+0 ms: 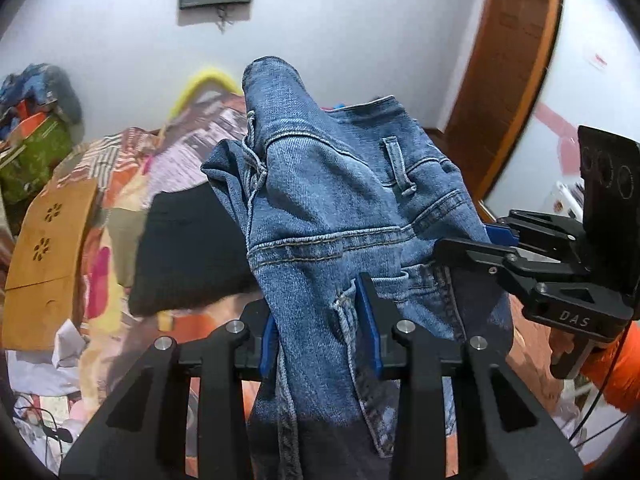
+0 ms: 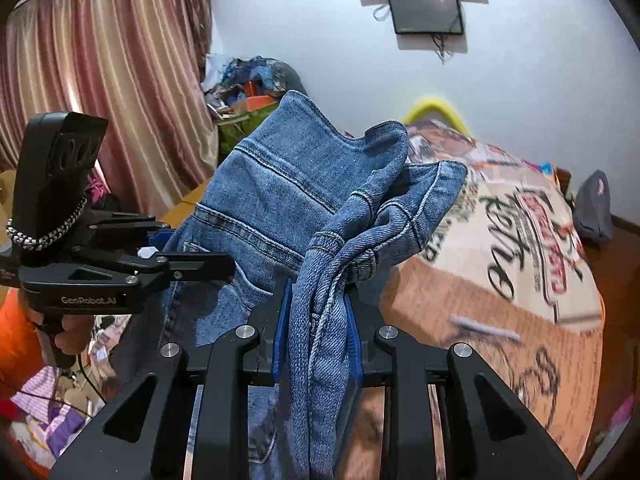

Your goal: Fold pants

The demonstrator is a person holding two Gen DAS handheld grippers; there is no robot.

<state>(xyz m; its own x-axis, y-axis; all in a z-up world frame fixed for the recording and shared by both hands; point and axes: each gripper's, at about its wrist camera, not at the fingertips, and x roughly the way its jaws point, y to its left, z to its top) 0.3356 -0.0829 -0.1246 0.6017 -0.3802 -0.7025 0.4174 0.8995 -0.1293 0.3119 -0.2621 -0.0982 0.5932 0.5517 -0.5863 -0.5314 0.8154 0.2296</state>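
- Left claw (image 1: 320, 340) pinching bunched blue jeans (image 1: 340, 200), held up above the bed (image 1: 100, 240)
- Right claw (image 2: 318, 340) clamped on another fold of the same jeans
- Folded black garment (image 1: 188, 252) lying on the patterned bedspread (image 2: 500, 260)
- Readable: "GenRobot.AI" on the left claw, "DAS" on the right claw

Denim in my matt black plastic grippers

My pants (image 1: 320, 184) are rough, faded blue denim; my left gripper (image 1: 320, 336) has smooth blue pads and shiny metal screws.
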